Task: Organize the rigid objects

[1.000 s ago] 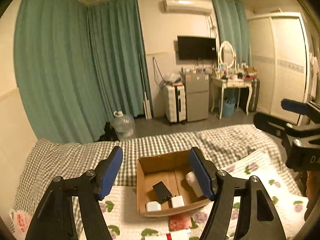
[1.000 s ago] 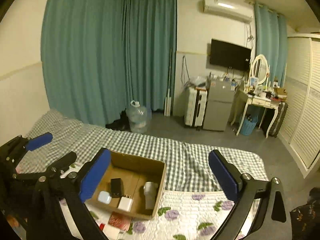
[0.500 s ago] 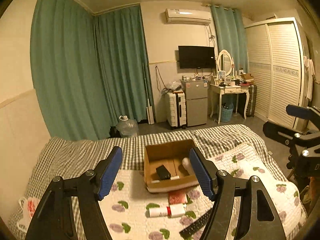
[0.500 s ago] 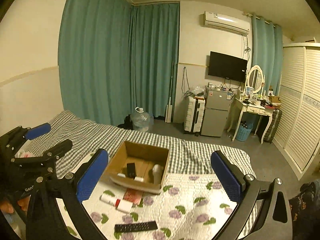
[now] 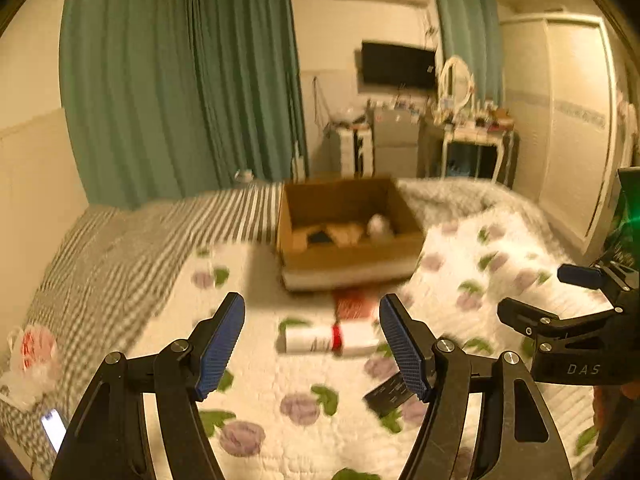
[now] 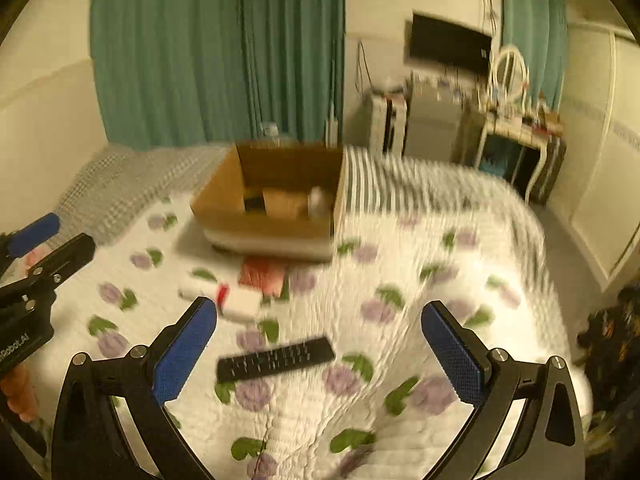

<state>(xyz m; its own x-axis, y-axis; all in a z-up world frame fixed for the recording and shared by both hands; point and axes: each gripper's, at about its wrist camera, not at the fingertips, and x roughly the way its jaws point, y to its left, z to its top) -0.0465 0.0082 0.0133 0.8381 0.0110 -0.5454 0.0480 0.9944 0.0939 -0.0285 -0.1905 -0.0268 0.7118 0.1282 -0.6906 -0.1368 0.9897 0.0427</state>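
The flat black remote control (image 6: 276, 358) lies loose on the white floral quilt (image 6: 420, 280), short of the brown cardboard box (image 6: 256, 224). My right gripper (image 6: 320, 344) and left gripper (image 5: 312, 344) hang released, empty; I should straddle the remote's narrow width squarely before clenching.

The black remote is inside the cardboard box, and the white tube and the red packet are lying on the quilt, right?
Not quite. The remote isn't in the box; it lies on the quilt, nearer the camera than the tube and the red packet. The right wrist view shows this. The tube and packet are on the quilt, as you said.
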